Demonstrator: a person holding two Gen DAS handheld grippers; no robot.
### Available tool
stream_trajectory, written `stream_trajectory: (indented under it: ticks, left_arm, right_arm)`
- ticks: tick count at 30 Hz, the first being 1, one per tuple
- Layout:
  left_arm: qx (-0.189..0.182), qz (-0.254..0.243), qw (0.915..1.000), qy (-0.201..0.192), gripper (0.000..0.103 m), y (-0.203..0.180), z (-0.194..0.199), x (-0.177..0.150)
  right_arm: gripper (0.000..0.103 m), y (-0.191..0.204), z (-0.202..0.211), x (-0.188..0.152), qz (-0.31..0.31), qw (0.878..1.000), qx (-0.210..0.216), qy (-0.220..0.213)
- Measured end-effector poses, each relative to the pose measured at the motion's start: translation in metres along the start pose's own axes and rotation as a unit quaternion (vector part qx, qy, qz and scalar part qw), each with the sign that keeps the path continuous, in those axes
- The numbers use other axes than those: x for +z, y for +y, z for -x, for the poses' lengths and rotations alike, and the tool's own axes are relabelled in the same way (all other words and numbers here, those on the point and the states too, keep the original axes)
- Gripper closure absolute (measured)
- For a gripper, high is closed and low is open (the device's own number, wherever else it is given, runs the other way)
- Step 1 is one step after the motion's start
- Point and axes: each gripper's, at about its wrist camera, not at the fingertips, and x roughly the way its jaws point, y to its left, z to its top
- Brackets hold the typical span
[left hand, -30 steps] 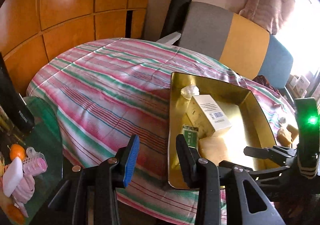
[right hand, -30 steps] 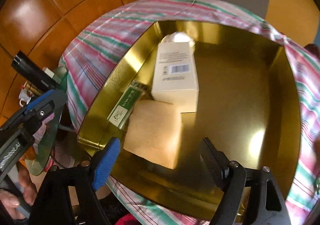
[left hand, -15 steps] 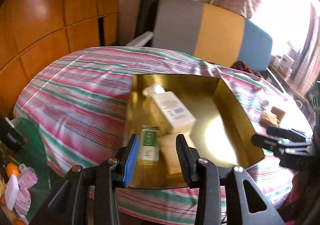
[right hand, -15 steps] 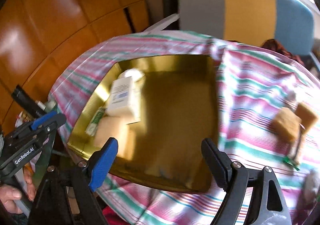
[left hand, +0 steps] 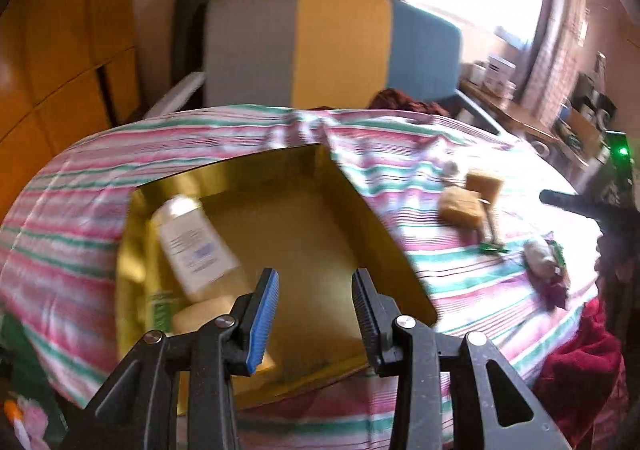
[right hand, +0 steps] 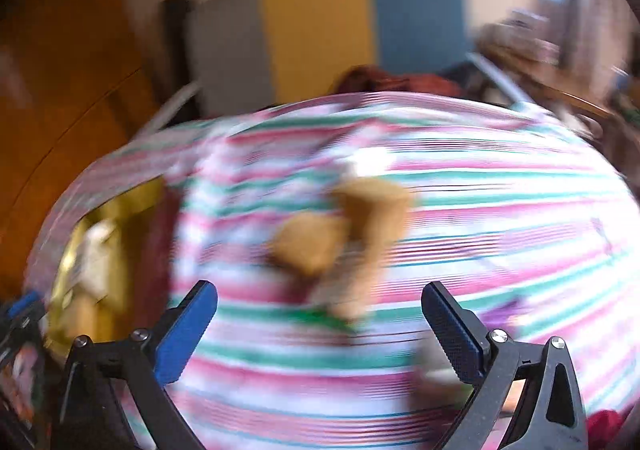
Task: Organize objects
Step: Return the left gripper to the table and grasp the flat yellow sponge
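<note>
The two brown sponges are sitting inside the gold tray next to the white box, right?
Not quite. The two brown sponges lie outside the gold tray, on the striped tablecloth to its right. The white box really is inside the tray. The left wrist view shows this clearly.

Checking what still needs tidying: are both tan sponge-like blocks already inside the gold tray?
No, the two tan blocks lie on the striped cloth, outside the gold tray.
</note>
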Motion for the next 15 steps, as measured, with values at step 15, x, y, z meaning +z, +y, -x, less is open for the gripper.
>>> stream_trajectory:
  ticks: [15]
  left_arm:
    - [-0.092,-0.087,0.9883,0.085,0.037,-0.131,-0.083,0.054]
  right_arm:
    - [0.000,-0.146,0.004,-0.013,-0.213,0.975,-0.038,-0.052]
